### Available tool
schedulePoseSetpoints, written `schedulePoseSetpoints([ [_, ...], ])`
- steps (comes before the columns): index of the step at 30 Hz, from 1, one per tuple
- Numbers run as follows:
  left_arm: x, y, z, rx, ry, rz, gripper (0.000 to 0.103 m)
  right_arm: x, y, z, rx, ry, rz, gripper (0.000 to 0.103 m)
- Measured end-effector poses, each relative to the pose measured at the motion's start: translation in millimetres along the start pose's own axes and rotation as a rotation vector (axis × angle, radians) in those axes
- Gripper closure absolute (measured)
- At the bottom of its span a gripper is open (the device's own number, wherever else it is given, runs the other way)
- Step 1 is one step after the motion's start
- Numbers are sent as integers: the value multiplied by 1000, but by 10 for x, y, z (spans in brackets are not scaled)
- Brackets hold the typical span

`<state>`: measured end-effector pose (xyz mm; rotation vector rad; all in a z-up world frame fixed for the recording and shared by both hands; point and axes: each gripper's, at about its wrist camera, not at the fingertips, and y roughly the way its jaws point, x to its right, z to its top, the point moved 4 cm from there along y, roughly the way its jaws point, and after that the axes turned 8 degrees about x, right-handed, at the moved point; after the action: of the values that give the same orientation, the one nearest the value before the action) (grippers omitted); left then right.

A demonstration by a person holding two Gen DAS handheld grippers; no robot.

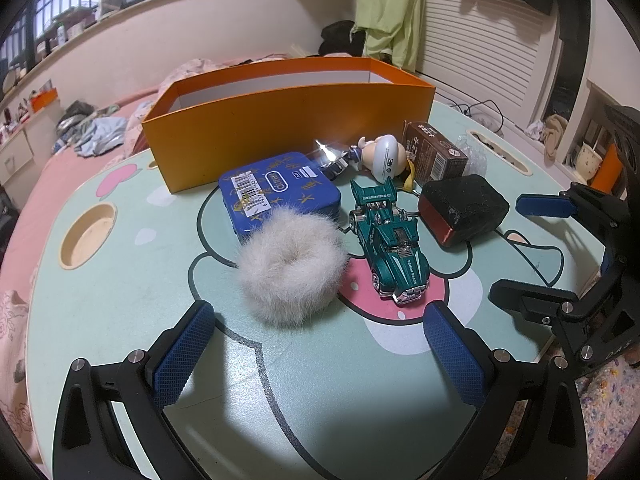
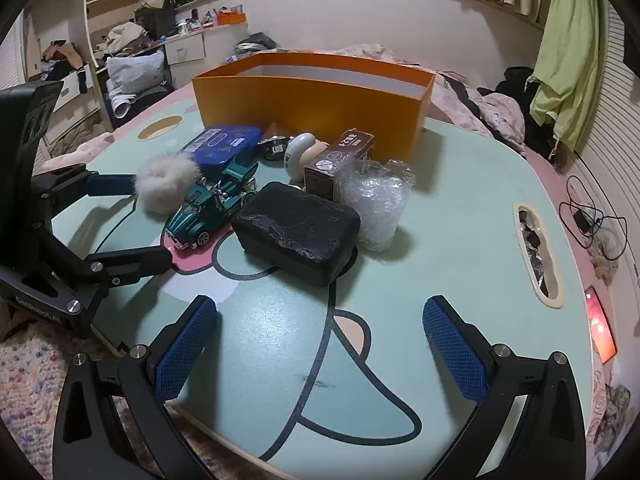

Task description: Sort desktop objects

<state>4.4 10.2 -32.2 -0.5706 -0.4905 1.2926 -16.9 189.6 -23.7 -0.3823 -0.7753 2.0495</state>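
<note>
Left claw [image 1: 320, 354] and right claw [image 2: 320, 354]: both spread wide, empty, over the near surface [image 2: 460, 208]. Mid: fur scrunchie [image 1: 290, 268], green toy car [image 1: 390, 240], black case [image 2: 296, 230]. Behind: blue tin [image 1: 280, 196], figurine [image 1: 386, 158] partly hidden, brown carton [image 2: 340, 156], plastic wrap [image 2: 374, 202]. Far: orange box [image 1: 288, 124], interior largely unseen.

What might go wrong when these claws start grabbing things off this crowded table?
The toy car sits close beside the fluffy pom-pom, so the open left claw could knock one while gripping the other. The car might also roll. The crinkly plastic wrap may crush or slip.
</note>
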Motion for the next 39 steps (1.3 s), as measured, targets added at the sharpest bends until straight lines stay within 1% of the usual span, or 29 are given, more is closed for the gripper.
schedulePoseSetpoints([
  [39,-56,3,13,4,-5,6,0,90,-24,-12,13,22,-26,0],
])
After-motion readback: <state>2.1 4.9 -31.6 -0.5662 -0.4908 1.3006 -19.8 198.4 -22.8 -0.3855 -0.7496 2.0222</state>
